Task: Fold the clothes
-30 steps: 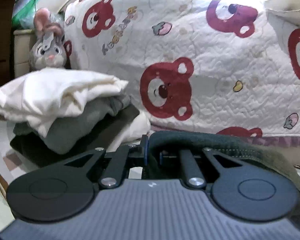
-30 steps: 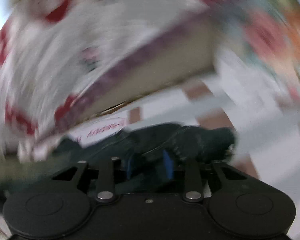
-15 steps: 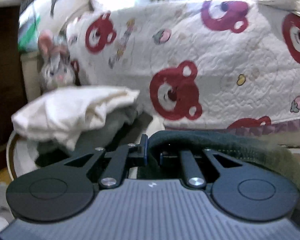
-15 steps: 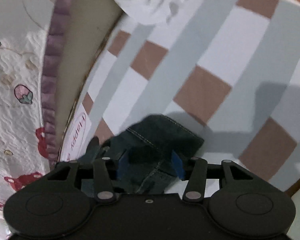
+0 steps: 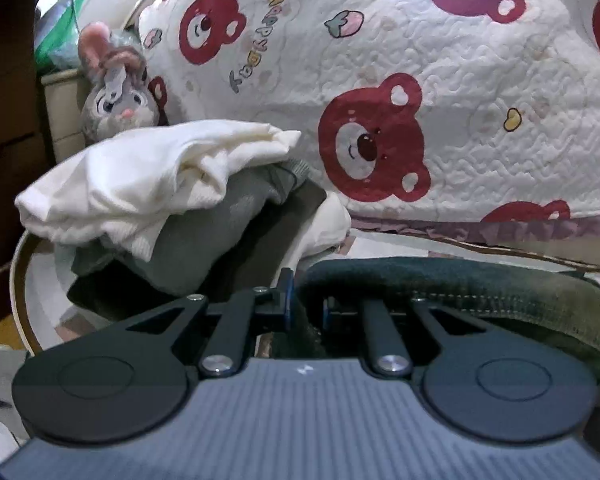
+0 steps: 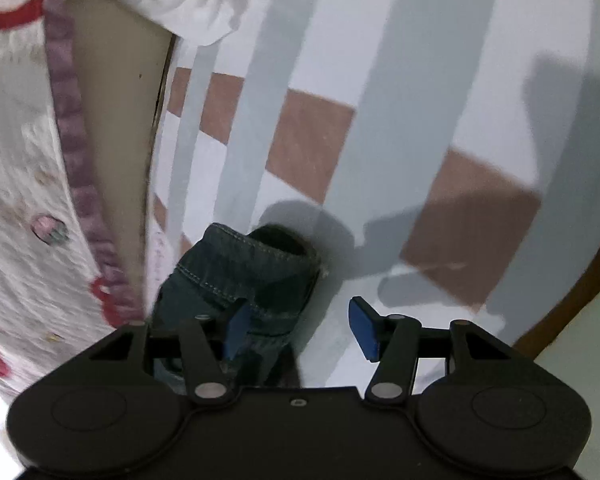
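A: Bear quilt (image 5: pixel 460 80) fills upper frame; folded pile (image 5: pixel 172 208) mid-left.

B: Dark jeans (image 5: pixel 460 292) lower centre. Left gripper (image 5: pixel 306 304) jaws pinching the fold. Right gripper (image 6: pixel 300 328) jaws spread, jeans (image 6: pixel 248 276) beside its left pad on the checked tabletop (image 6: pixel 400 80).

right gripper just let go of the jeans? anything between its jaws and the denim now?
Nothing visible. The right gripper is open over the checkered cloth; the dark jeans lie directly by its left pad, unobstructed. The left gripper is shut on the jeans' other end.
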`<action>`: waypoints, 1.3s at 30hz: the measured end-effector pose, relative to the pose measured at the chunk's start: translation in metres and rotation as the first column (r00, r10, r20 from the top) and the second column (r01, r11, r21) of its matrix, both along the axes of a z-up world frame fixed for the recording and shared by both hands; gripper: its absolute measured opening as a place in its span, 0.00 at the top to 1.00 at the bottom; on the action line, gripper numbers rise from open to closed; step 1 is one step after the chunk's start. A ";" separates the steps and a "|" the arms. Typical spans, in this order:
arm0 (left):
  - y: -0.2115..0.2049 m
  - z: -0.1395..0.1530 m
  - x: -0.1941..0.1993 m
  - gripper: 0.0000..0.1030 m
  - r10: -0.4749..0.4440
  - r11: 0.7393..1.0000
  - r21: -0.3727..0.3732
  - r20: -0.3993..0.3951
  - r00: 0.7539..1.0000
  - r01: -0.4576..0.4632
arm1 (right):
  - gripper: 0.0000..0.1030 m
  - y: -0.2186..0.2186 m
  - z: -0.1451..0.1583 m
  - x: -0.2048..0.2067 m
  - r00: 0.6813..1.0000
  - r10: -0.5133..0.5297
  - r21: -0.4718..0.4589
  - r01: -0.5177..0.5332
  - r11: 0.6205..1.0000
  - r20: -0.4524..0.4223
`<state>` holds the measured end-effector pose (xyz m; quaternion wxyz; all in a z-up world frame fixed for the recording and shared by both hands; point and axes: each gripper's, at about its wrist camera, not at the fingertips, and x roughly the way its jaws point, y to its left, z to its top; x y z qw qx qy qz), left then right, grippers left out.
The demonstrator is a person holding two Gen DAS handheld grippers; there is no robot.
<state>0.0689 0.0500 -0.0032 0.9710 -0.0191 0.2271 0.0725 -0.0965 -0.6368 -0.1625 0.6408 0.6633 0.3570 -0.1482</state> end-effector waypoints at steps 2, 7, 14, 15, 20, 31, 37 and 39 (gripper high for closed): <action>0.001 0.000 -0.001 0.88 0.003 1.000 -0.003 0.000 1.000 -0.003 | 0.40 0.004 -0.004 0.005 0.999 0.002 0.016 -0.003 1.000 0.035; 0.006 -0.003 0.002 0.88 0.013 1.000 -0.010 -0.005 1.000 -0.014 | 0.31 0.010 -0.010 0.027 0.991 -0.012 0.024 0.009 1.000 0.136; 0.008 -0.015 0.011 0.87 0.040 0.999 -0.005 -0.032 0.999 -0.041 | 0.68 0.004 0.004 0.055 0.969 0.094 -0.129 -0.065 0.989 0.230; 0.008 -0.017 0.012 0.87 0.045 0.999 -0.002 -0.036 0.998 -0.045 | 0.75 0.006 0.015 0.060 0.959 0.138 -0.188 -0.092 0.978 0.246; 0.013 -0.021 0.013 0.86 0.053 0.998 -0.027 -0.060 0.997 -0.055 | 0.77 0.019 0.091 0.092 0.910 0.335 -0.469 -0.192 0.862 0.243; 0.021 -0.061 0.012 0.83 0.131 0.984 -0.097 -0.152 0.980 -0.147 | 0.58 -0.002 0.055 0.072 0.967 0.043 -0.090 -0.021 0.996 0.252; 0.002 -0.069 0.011 0.83 0.177 0.983 -0.019 -0.147 0.973 -0.182 | 0.42 0.001 0.037 0.057 0.994 0.040 -0.124 -0.027 0.992 0.105; 0.008 -0.074 0.017 0.83 0.161 0.986 -0.022 -0.110 0.981 -0.164 | 0.34 0.004 0.033 0.066 0.995 0.064 -0.138 -0.053 0.989 0.075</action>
